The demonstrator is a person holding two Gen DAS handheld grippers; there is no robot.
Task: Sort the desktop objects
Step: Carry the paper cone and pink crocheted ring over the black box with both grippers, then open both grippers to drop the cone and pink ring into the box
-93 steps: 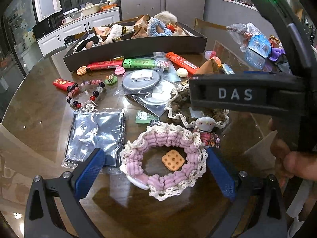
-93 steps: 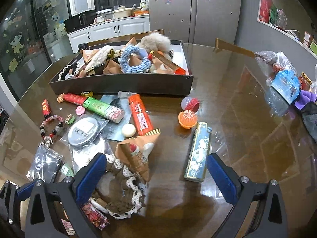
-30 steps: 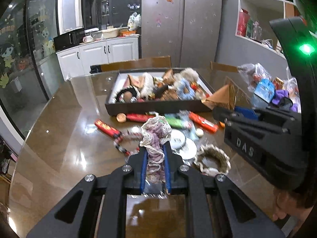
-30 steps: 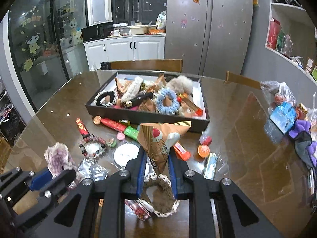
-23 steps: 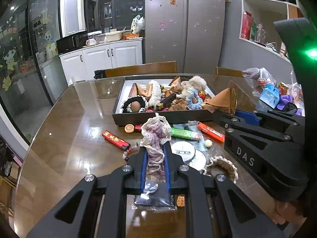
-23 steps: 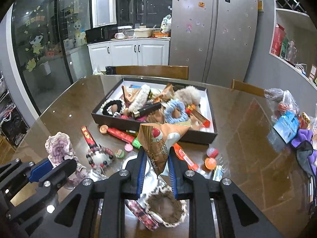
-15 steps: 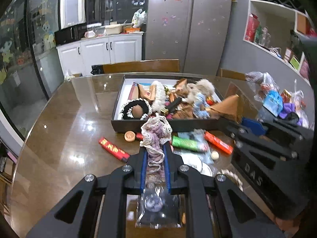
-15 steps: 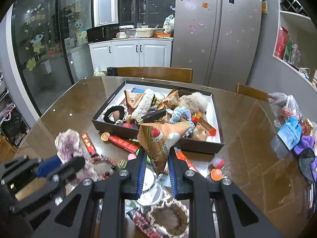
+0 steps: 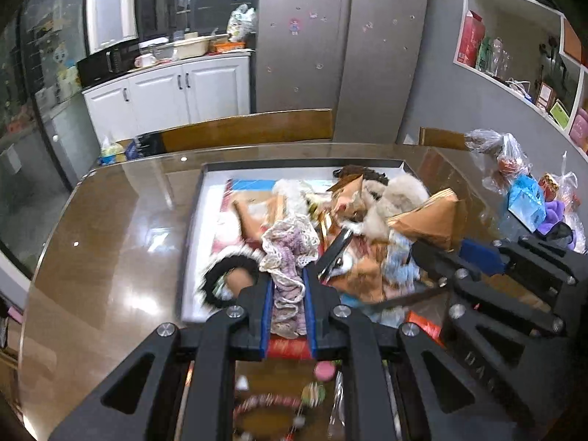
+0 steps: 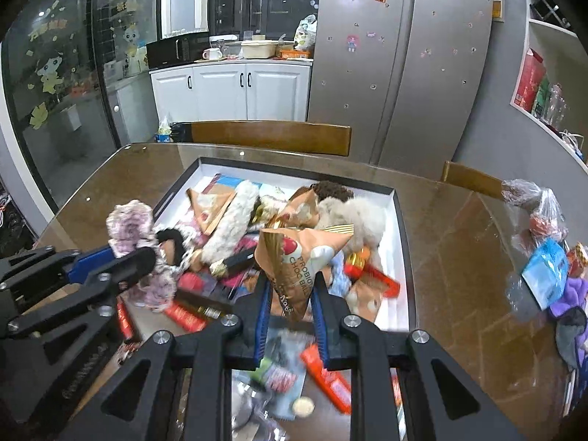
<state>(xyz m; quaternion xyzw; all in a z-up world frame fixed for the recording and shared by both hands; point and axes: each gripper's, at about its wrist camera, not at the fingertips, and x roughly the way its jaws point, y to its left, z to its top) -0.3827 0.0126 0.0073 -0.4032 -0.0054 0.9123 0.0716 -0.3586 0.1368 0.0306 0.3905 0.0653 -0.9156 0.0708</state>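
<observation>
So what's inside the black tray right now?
The black tray holds a heap: a fluffy beige pompom, a white fuzzy scrunchie, brown snack packets, and a black scrunchie. Whatever lies beneath the heap is covered.

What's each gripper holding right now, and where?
Left gripper pinches the pink crocheted scrunchie's lower part; right gripper pinches the brown triangular snack packet's bottom tip.

Both fisheye cams sit behind own fingers, raised over table (image 9: 110, 257), facing 12 o'clock twd fridge (image 10: 404, 55), tilted down. Box (image 9: 191, 228) close, centre of both views. Left cam catches right gripper (image 9: 441, 257) at 3 o'clock; right cam catches left gripper (image 10: 143, 257) at 9 o'clock.
</observation>
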